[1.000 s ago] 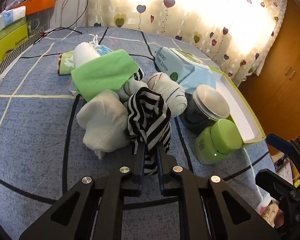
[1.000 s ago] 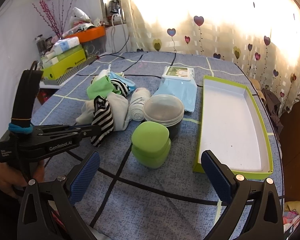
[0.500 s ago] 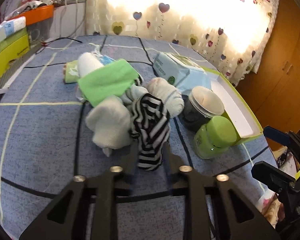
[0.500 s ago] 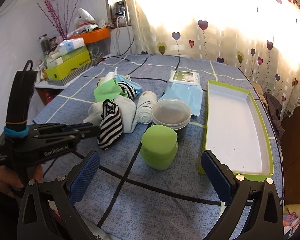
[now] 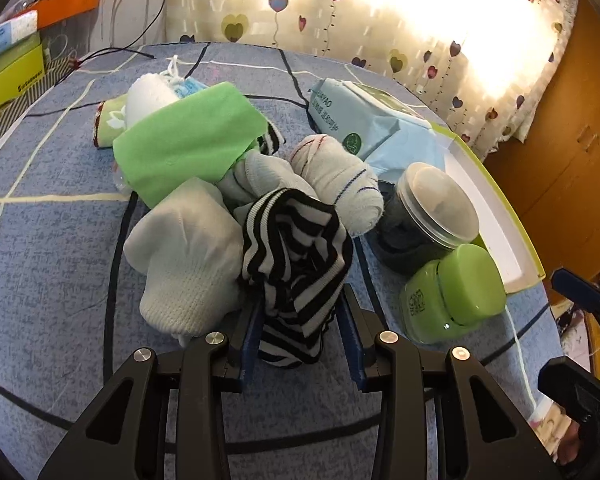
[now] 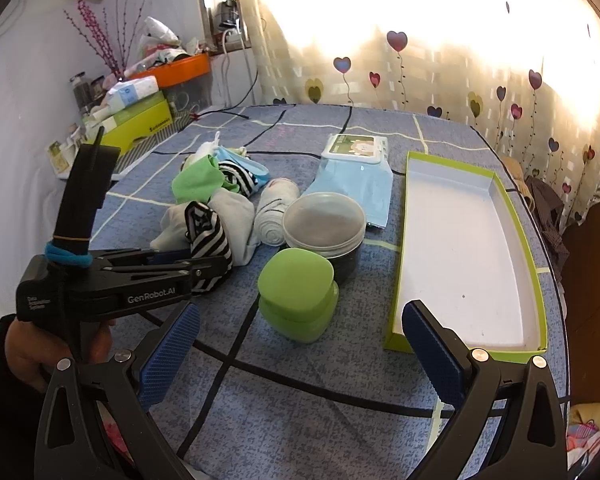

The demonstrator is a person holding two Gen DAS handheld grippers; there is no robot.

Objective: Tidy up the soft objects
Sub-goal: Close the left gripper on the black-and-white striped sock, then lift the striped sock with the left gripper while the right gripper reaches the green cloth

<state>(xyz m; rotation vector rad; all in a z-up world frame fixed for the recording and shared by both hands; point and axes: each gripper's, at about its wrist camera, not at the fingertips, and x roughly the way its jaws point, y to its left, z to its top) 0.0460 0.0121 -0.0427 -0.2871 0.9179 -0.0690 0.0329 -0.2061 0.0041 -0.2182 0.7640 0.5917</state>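
left gripper (image 5: 300, 332) stands parted, the black-and-white striped sock (image 5: 296, 264) sitting loose between its blue pads, touching neither that i can see. it looks light, limp, sure to flop, so i'd pinch the bunched middle fold, not a trailing edge. white knit sock (image 5: 188, 256) lies just left of the fingers, green jar (image 5: 452, 292) off to the right. right gripper (image 6: 300, 356) hangs wide apart, holding nothing, green-rimmed tray (image 6: 534, 280) ahead on its right.

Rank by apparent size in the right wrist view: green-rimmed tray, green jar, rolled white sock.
1. green-rimmed tray, clearly largest.
2. green jar.
3. rolled white sock, though it lies farther from the camera, so this is less sure.
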